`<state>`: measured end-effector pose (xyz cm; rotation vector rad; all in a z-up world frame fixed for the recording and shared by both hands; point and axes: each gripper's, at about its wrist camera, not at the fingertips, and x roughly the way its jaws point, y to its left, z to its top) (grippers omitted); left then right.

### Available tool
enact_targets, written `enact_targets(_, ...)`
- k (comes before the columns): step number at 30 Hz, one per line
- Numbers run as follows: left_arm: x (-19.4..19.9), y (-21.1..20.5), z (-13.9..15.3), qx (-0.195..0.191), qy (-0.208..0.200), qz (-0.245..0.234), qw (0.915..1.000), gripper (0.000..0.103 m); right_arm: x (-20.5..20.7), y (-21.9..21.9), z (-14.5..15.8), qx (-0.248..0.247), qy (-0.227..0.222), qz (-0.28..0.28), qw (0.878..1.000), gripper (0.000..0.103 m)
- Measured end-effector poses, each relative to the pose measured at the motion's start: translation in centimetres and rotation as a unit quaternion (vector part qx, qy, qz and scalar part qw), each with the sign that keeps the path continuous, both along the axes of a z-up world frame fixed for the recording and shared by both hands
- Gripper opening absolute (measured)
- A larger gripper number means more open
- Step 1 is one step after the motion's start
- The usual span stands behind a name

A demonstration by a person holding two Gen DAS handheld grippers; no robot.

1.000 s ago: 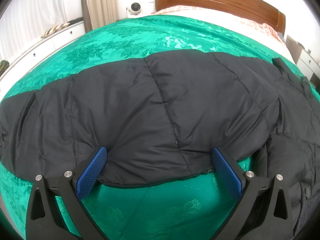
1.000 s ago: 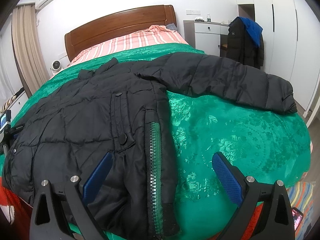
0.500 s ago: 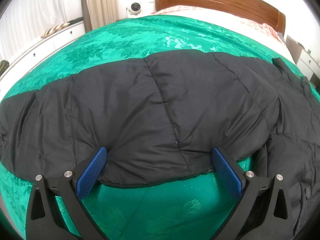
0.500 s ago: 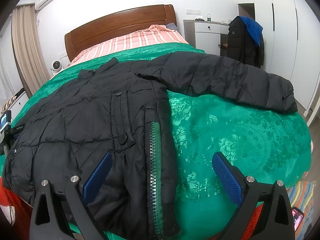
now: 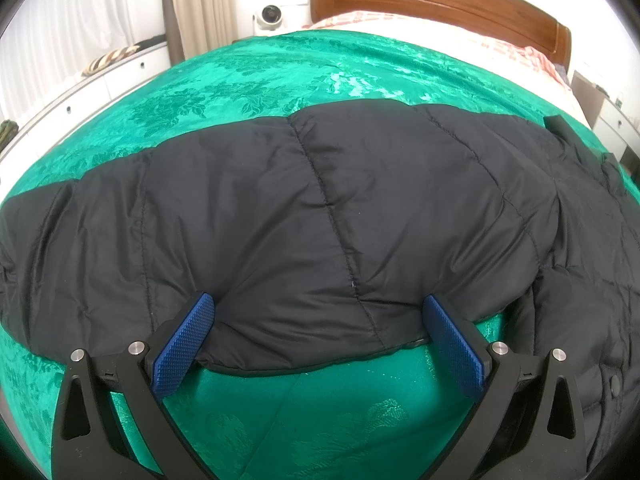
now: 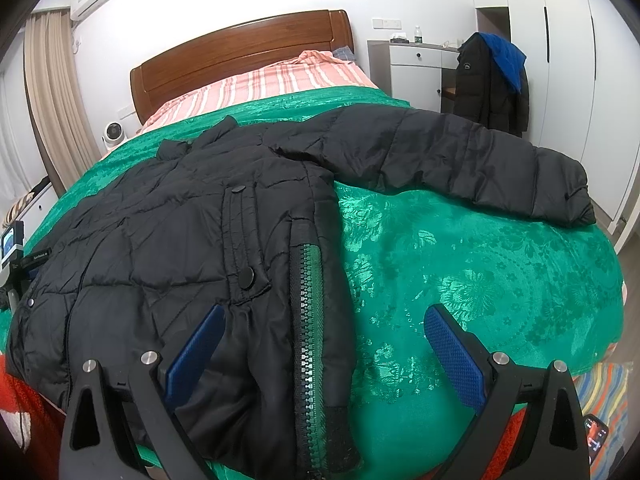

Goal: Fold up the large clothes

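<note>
A black padded jacket (image 6: 168, 240) lies spread face up on a green bedspread (image 6: 460, 272). Its one sleeve (image 6: 460, 160) stretches out to the right, and the zipper edge (image 6: 308, 320) runs toward me. In the left wrist view the other sleeve (image 5: 320, 216) lies across the bed. My left gripper (image 5: 318, 312) is open, its blue pads (image 5: 184, 344) straddling the near edge of that sleeve. My right gripper (image 6: 320, 328) is open too, over the jacket's lower front; its left pad rests on the black fabric, its right pad stands over bare bedspread.
A wooden headboard (image 6: 240, 56) and striped pink bedding (image 6: 260, 84) are at the far end. A dark coat with a blue hood (image 6: 492, 80) hangs by a white cabinet. A small white fan (image 6: 112, 134) stands left of the bed. A striped rug (image 6: 608, 400) shows bottom right.
</note>
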<state>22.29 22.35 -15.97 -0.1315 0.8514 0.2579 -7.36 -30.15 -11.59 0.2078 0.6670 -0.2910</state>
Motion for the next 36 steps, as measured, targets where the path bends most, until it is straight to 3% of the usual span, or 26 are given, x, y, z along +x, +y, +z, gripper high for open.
enact_targets(36, 0.03, 0.0, -0.02, 0.0, 0.0, 0.0, 1.0, 0.103, 0.03, 0.09, 0.0, -0.003, 0.003, 0.004, 1.0, 0.099)
